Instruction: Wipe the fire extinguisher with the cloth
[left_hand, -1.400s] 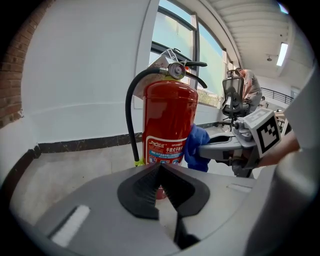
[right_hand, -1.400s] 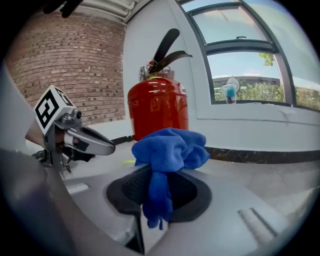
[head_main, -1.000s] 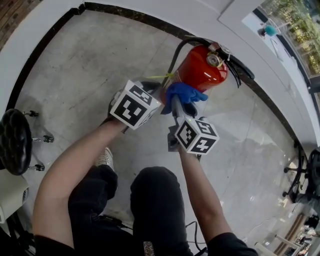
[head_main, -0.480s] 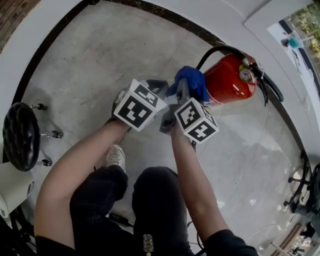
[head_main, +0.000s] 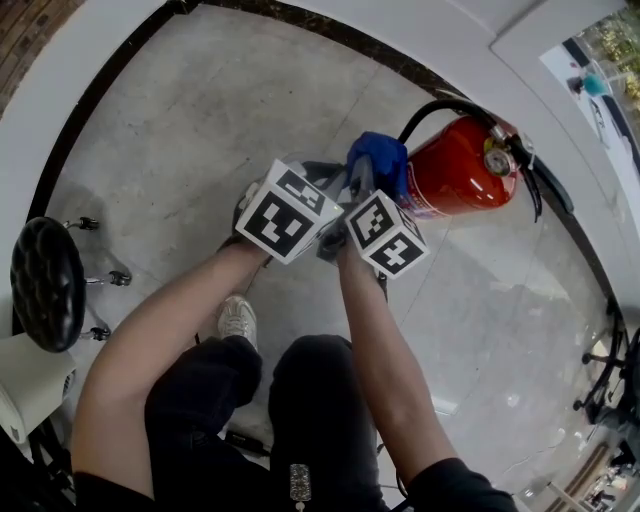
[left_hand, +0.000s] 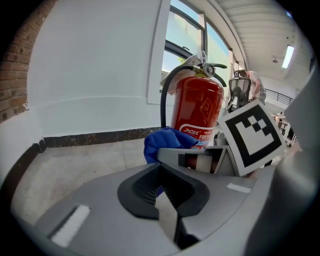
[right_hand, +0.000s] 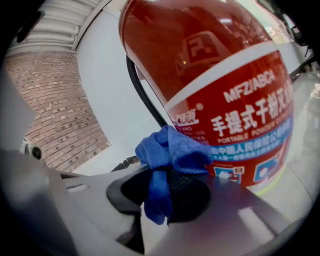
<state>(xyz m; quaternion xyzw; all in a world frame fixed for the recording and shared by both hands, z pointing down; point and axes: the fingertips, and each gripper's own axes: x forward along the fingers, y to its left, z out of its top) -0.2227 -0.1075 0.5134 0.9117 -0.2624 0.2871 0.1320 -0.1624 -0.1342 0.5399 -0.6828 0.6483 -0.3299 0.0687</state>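
1. Since a second ago, the right gripper has rolled and drawn in beside the left gripper, their marker cubes now nearly touching.
2. Its jaws pinch a bunched blue cloth.
3. That cloth lies against the label on the red fire extinguisher, which stands upright on the grey floor near the white wall.
4. Left gripper's jaws are closed together, empty.

The extinguisher stands on the floor close to the wall, at the head view's upper right. The cloth sits between the right gripper's jaws, against the extinguisher's lower side. The left gripper lies just left of the right one, beside the cloth, with nothing between its jaws. A stool stands well apart at far left.
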